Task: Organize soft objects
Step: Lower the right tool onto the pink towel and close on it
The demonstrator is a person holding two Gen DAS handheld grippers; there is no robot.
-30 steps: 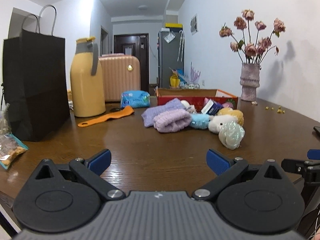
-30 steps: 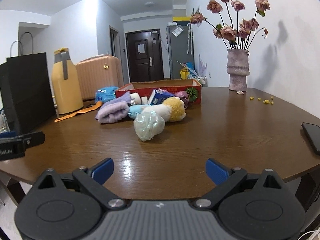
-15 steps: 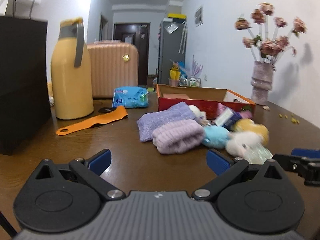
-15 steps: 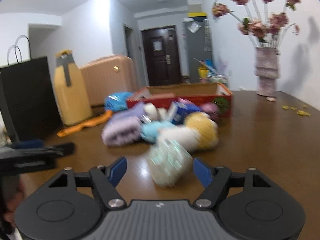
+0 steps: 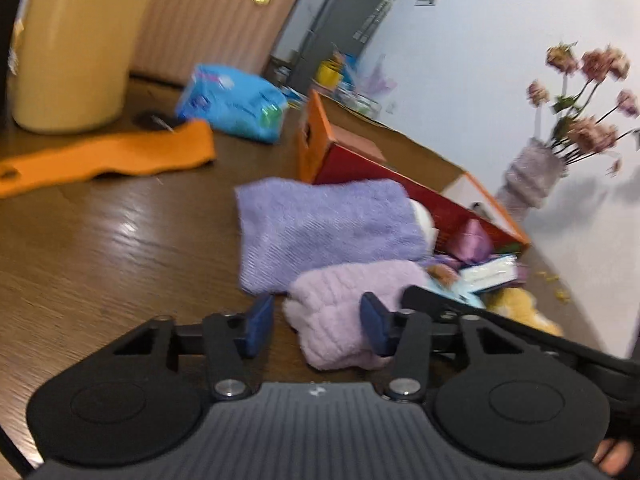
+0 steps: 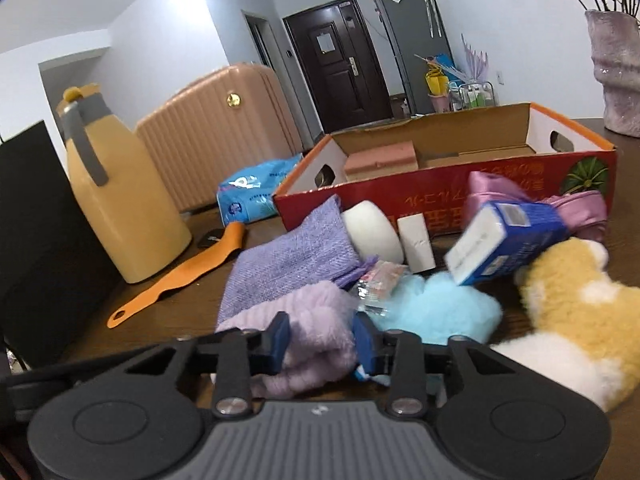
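Fluffy lilac roll point(image 6: 304, 332) on table, touching purple knit cloth point(image 6: 288, 264) behind it.

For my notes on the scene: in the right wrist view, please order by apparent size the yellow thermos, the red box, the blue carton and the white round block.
1. red box
2. yellow thermos, nearly as large
3. blue carton
4. white round block

The carton lies nearer the camera, so 3 and 4 are unsure.
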